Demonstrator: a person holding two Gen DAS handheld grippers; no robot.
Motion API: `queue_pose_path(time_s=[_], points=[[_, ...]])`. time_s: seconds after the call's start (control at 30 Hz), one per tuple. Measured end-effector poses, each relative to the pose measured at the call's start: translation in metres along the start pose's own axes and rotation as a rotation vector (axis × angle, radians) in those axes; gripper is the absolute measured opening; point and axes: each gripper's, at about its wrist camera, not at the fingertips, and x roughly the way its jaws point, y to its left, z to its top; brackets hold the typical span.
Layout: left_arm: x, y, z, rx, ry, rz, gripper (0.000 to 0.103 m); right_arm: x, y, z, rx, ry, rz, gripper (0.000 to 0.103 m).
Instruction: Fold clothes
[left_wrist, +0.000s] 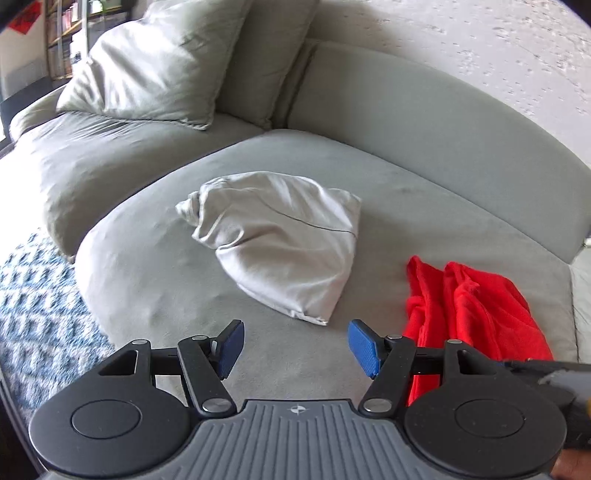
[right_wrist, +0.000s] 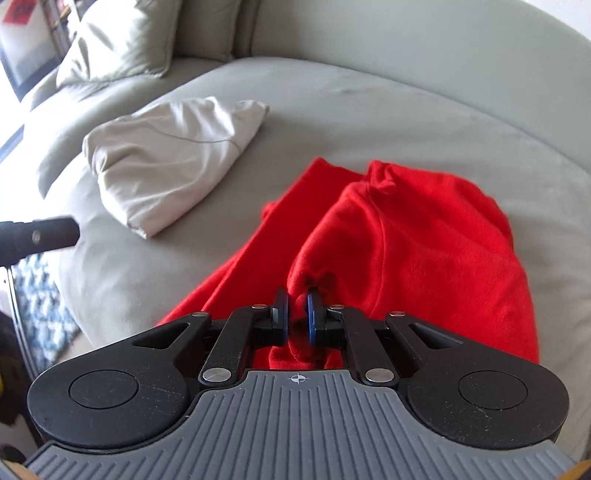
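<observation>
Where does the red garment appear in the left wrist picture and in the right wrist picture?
Left wrist view: the red garment lies at the lower right, partly behind the open left tool.
Right wrist view: it fills the centre and right, with a fold pinched in the shut right tool.
Shared landmark: the pale folded cloth on the grey sofa seat, to the left of the red garment in both views.

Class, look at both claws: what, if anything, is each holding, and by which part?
Right claw pinches a bunched fold of the red garment; which part cannot be told. Left claw holds nothing.
</observation>
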Motion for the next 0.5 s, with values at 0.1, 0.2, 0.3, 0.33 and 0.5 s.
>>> queue_pose_path(time_s=[0.1,0.2,0.3,0.33,0.5], points=[[-0.004,-0.001,0.002,-0.003,-0.019,-0.021,0.062,-0.019,-0.01,0.002,0.077,-0.071,0.028,0.009],[-0.009,-0.001,0.005,-0.01,-0.042,-0.026,0.062,-0.037,-0.004,0.003,0.067,-0.131,0.056,0.009],[-0.013,-0.001,0.007,-0.004,-0.055,-0.01,0.062,-0.046,0.009,0.003,0.024,-0.158,0.07,0.009],[-0.014,-0.001,0.007,-0.002,-0.056,-0.006,0.062,-0.045,0.014,0.003,0.006,-0.157,0.075,0.009],[-0.015,-0.001,0.004,0.007,-0.042,0.022,0.063,-0.025,0.032,-0.002,-0.066,-0.111,0.092,0.011]])
